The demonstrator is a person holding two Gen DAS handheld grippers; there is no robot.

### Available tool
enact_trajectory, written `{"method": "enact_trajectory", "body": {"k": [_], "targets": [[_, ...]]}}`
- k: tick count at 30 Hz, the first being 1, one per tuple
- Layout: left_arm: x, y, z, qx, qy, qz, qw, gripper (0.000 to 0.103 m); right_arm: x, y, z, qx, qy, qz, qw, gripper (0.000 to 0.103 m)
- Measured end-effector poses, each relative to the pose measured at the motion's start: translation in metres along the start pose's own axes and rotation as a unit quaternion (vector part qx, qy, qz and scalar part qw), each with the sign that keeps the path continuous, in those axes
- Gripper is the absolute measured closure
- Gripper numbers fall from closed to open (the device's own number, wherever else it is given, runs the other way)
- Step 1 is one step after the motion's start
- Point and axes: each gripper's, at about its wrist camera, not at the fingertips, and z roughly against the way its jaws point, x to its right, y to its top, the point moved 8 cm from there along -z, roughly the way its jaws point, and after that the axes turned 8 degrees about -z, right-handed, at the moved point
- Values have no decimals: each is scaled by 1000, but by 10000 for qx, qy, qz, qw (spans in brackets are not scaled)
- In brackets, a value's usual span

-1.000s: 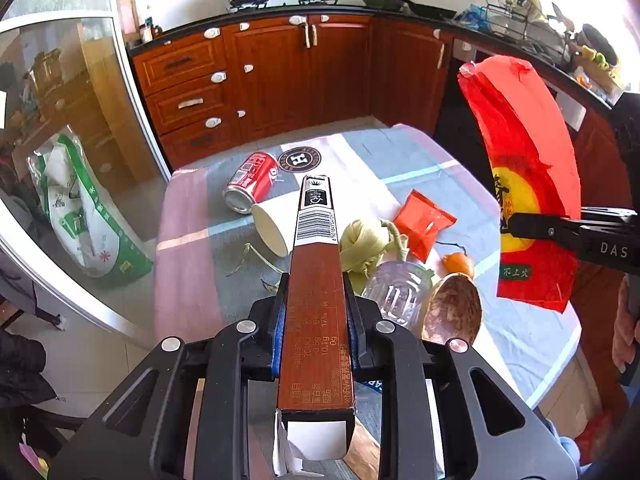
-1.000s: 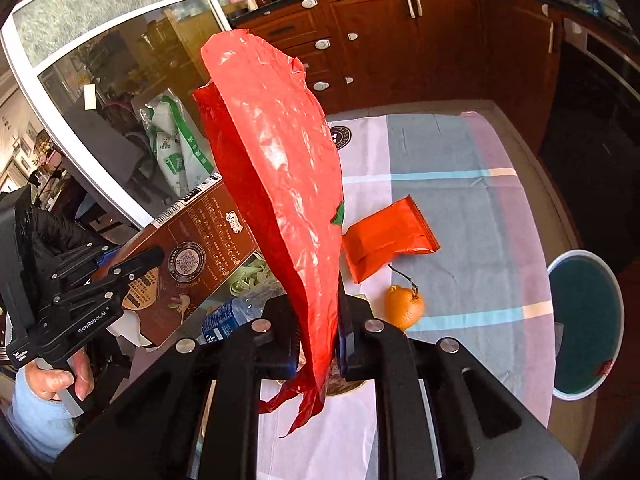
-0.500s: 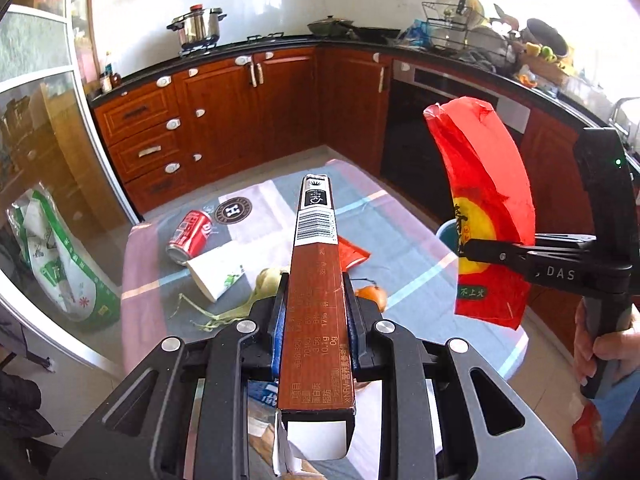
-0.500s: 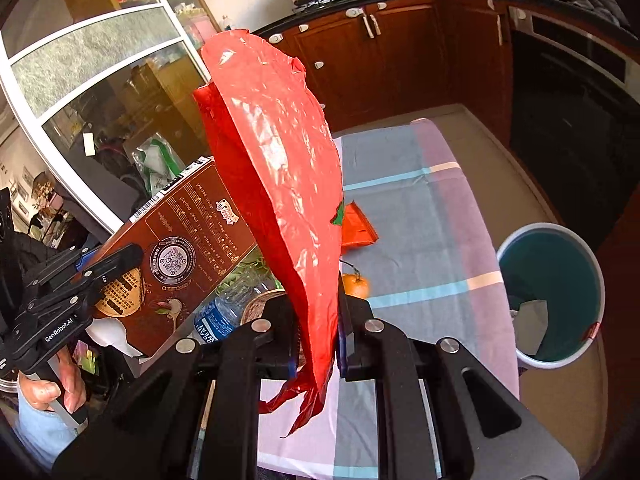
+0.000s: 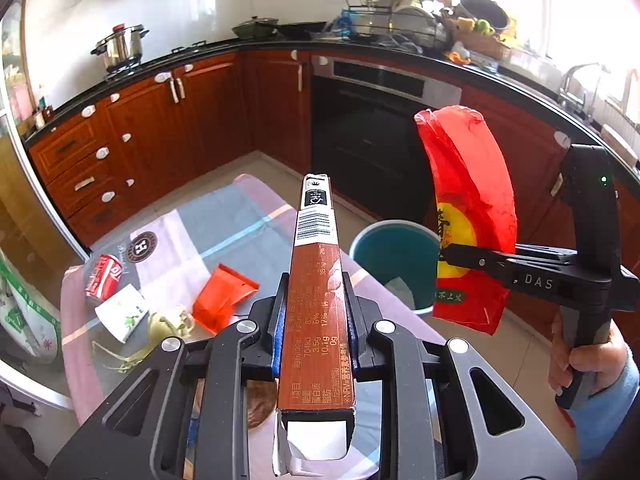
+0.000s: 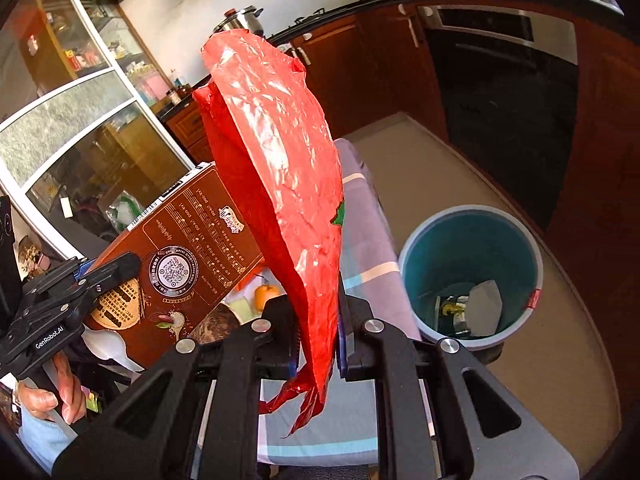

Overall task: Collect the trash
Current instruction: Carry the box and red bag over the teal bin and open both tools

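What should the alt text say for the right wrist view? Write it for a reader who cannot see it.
The right gripper has its jaws shut on a crinkled red bag that stands up across the middle of the view. To its right on the floor is a teal bin holding some scraps; to its left the left gripper clamps a brown box over a striped table.

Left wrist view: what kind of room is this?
A home kitchen, most likely: wooden cabinets under a dark counter, a built-in oven, a pot on the stove, and a dish rack.
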Motion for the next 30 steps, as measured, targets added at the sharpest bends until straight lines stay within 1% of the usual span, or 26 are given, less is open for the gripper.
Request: {"method": "enact_trajectory", "body": {"k": [6, 10, 14, 17, 23, 30], "targets": [[54, 25, -39, -170, -378, -364, 9985, 80, 58, 7, 12, 153, -240, -428, 9987, 90], [85, 37, -70, -330, -664, -513, 9959, 80, 96, 14, 16, 289, -520, -641, 9962, 90], [111, 47, -108, -559, -904, -615, 9924, 80, 130, 18, 11, 294, -696, -903, 9930, 90], [127, 50, -140, -792, -1043, -661, 9892, 80, 147, 19, 2, 238, -776, -1115, 9904, 90], [141, 44, -200, -1301, -1246, -574, 9820, 80, 177, 15, -25, -6, -912, -1343, 9867, 89], [149, 39, -254, -1704, -1383, -487, 9744, 80, 195, 14, -59, -284, -1035, -1524, 9825, 89]]}}
